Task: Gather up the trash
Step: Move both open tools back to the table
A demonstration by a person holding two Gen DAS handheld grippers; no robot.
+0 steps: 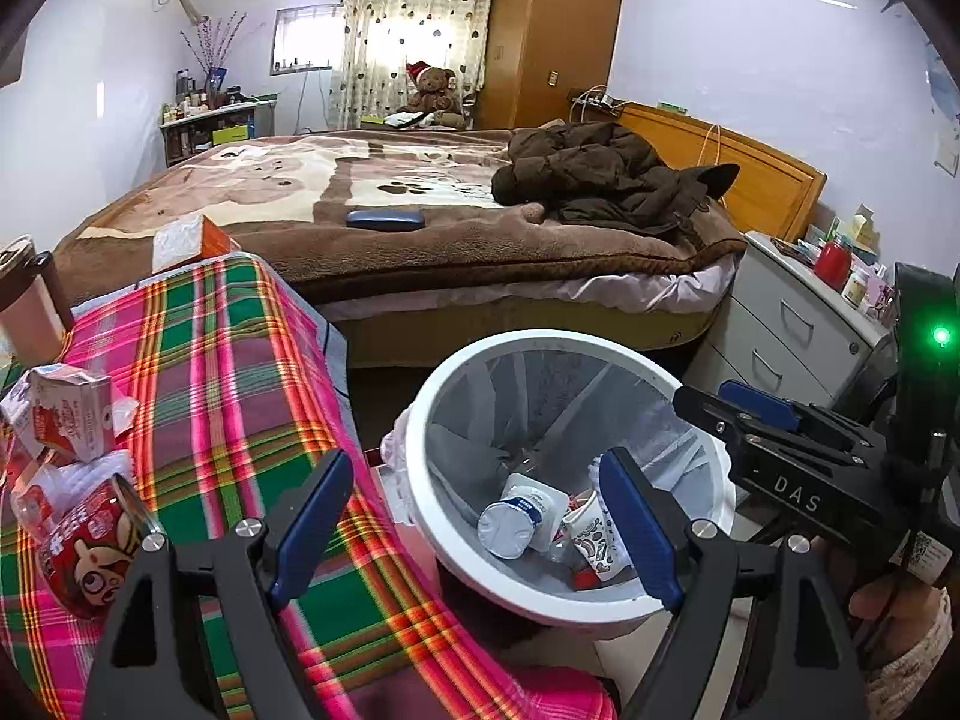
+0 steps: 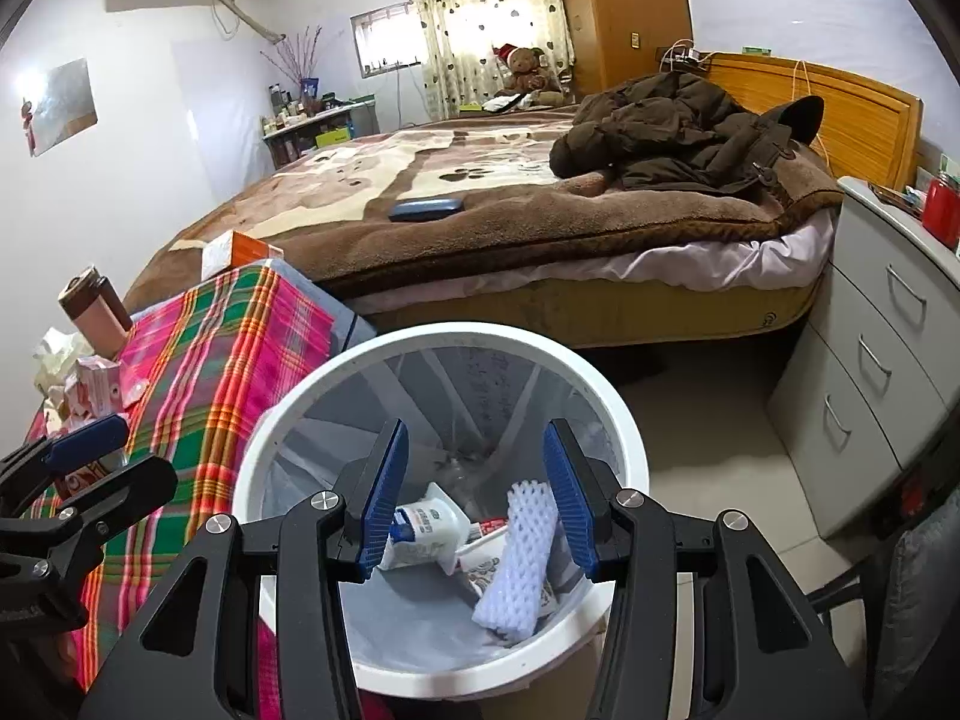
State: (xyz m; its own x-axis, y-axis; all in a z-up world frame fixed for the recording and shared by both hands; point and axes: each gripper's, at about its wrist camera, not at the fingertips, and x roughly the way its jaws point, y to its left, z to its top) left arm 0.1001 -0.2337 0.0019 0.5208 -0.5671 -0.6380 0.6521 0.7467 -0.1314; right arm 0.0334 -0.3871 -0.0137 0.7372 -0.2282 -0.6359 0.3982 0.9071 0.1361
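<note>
The right gripper (image 2: pixel 474 498) hangs over the mouth of the white bin (image 2: pixel 624 450) with its jaws parted about halfway and nothing gripped. A white foam net sleeve (image 2: pixel 519 558) shows between them and slightly lower, inside the bin, clear of both pads. Just left of that sleeve lies a white plastic bottle (image 2: pixel 420 531), with a printed paper cup (image 2: pixel 480 570) partly under the sleeve.

The left gripper (image 1: pixel 477 519) has its jaws spread wide and empty, one finger over the checked cloth, the other over the bin's near rim. Between its jaws and a little ahead, the same bottle (image 1: pixel 519 516) and cup (image 1: pixel 591 540) lie at the bottom of the lined bin (image 1: pixel 420 420). The right gripper (image 1: pixel 720 402) shows on its far right, and a hand (image 1: pixel 888 600) grips the handle behind it.

Left of the left jaws, on the desk covered by the pink and green checked cloth (image 1: pixel 240 372), trash is still out: a red cartoon can (image 1: pixel 96 546) on its side, a small red and white carton (image 1: pixel 69 414) behind it, and crumpled wrappers between them. Farther back stand a brown tumbler (image 1: pixel 30 294) and a tissue box (image 1: pixel 189 240).

Beyond the bin is the bed (image 1: pixel 372 204) with a brown jacket (image 1: pixel 606 180) and a dark blue case (image 1: pixel 384 219); a grey drawer unit (image 1: pixel 792 324) stands to the right.
</note>
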